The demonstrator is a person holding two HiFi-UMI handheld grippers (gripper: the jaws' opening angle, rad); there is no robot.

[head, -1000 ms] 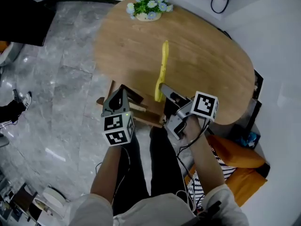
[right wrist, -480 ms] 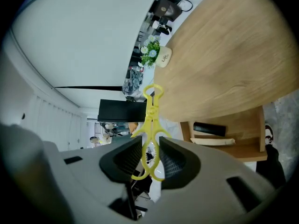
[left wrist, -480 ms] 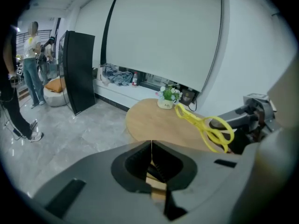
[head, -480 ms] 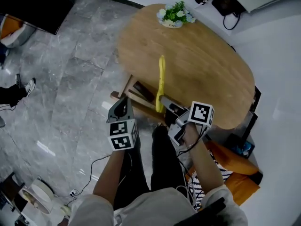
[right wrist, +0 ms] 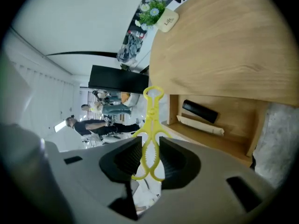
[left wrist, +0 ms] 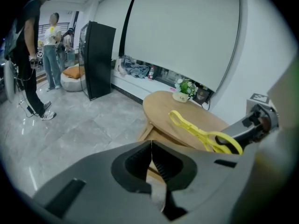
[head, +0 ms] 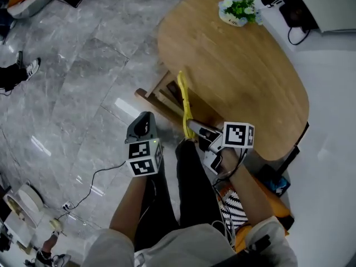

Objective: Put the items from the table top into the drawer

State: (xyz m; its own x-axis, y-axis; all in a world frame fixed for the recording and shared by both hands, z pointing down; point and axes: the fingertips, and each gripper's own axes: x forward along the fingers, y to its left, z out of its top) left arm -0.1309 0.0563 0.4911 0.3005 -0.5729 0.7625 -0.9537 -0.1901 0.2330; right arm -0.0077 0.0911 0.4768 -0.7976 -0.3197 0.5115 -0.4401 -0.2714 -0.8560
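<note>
Yellow plastic tongs (head: 183, 100) stick out from my right gripper (head: 191, 124), which is shut on their looped handles (right wrist: 150, 125). The tongs hang beyond the left edge of the oval wooden table (head: 245, 77), over the open wooden drawer (head: 157, 95) beneath it. In the right gripper view the drawer (right wrist: 229, 139) holds a black cylinder (right wrist: 200, 110) and a cream roll (right wrist: 202, 124). My left gripper (head: 146, 117) hovers left of the drawer over the floor, its jaws shut (left wrist: 150, 146) with nothing between them; the left gripper view also catches the tongs (left wrist: 198, 130).
A small pot of flowers (head: 239, 10) stands at the table's far end. The floor is grey marble with a cable (head: 92, 178) on it. An orange bag (head: 272, 202) lies by my right arm. People (left wrist: 25, 55) and a black cabinet (left wrist: 99, 59) stand far off.
The tongs moved with my right gripper from above the table top out past its left edge, over the drawer. My left gripper drew back a little from the drawer.
</note>
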